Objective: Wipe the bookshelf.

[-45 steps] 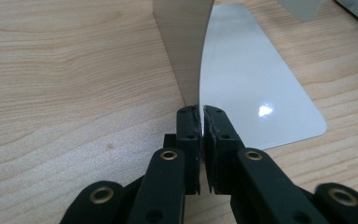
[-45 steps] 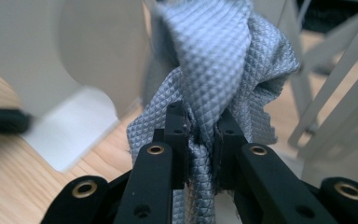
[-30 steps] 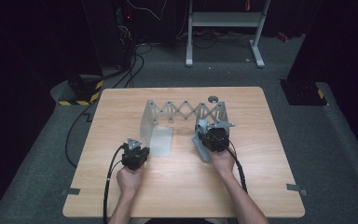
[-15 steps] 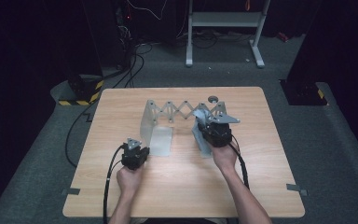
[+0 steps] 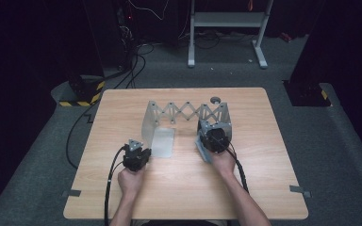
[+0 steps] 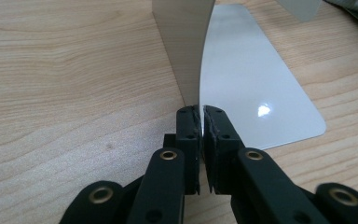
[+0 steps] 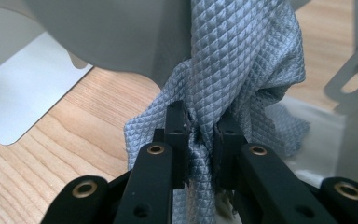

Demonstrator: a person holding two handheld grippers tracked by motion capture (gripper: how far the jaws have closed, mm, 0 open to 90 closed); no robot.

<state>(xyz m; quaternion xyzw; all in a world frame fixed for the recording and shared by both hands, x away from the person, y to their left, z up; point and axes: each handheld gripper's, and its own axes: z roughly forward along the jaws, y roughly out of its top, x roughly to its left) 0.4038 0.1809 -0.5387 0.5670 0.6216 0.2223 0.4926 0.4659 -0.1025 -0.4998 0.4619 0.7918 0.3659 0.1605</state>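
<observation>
Since a second ago your right claw (image 5: 210, 147) has shifted slightly on the tabletop (image 5: 264, 155); the left claw (image 5: 138, 151) has stayed put. In the left gripper view, that claw (image 6: 201, 112) is clamped on the rack's grey plate (image 6: 186, 51). In the right gripper view, your claw (image 7: 201, 123) pinches the blue cloth (image 7: 242, 60) against the rack; tugging could drag the rack over.

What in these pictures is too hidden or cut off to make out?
- Cloth, right gripper view: its top runs off the upper edge, so its full shape is unknown.
- Small dark knob, high view: too small to identify.
- Upright metal plate, left gripper view: its top is cut off.
</observation>
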